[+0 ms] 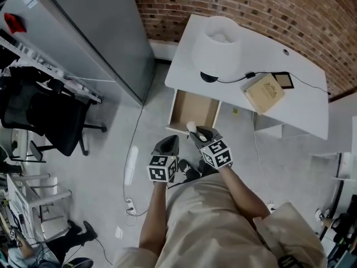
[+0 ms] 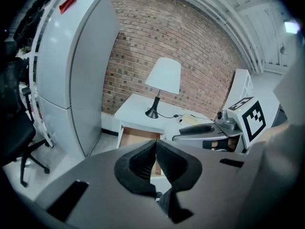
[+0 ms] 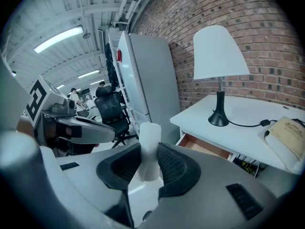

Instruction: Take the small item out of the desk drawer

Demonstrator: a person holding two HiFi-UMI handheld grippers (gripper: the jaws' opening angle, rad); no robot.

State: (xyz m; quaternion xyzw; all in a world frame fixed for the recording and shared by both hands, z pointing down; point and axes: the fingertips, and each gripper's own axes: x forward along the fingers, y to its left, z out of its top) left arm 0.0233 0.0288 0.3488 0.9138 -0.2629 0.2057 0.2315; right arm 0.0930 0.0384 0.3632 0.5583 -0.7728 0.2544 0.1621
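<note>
A small white cylinder [image 3: 149,150] stands upright between the pads of my right gripper [image 3: 148,163], which is shut on it. In the head view the white item [image 1: 191,127] shows at the tip of the right gripper [image 1: 196,133], just in front of the open wooden drawer [image 1: 192,110] of the white desk [image 1: 301,102]. My left gripper [image 1: 167,148] hangs beside it to the left, lower and away from the drawer; its pads [image 2: 145,160] meet with nothing between them. The open drawer [image 2: 138,138] shows past the left gripper [image 2: 156,162], and the drawer [image 3: 205,147] in the right gripper view too.
A white lamp [image 1: 216,48], a tan book [image 1: 264,92] and a dark tablet [image 1: 284,80] are on the desk. A tall grey cabinet [image 1: 89,27] stands left of the desk. A black office chair [image 1: 50,121] and a cable [image 1: 129,166] on the floor lie further left.
</note>
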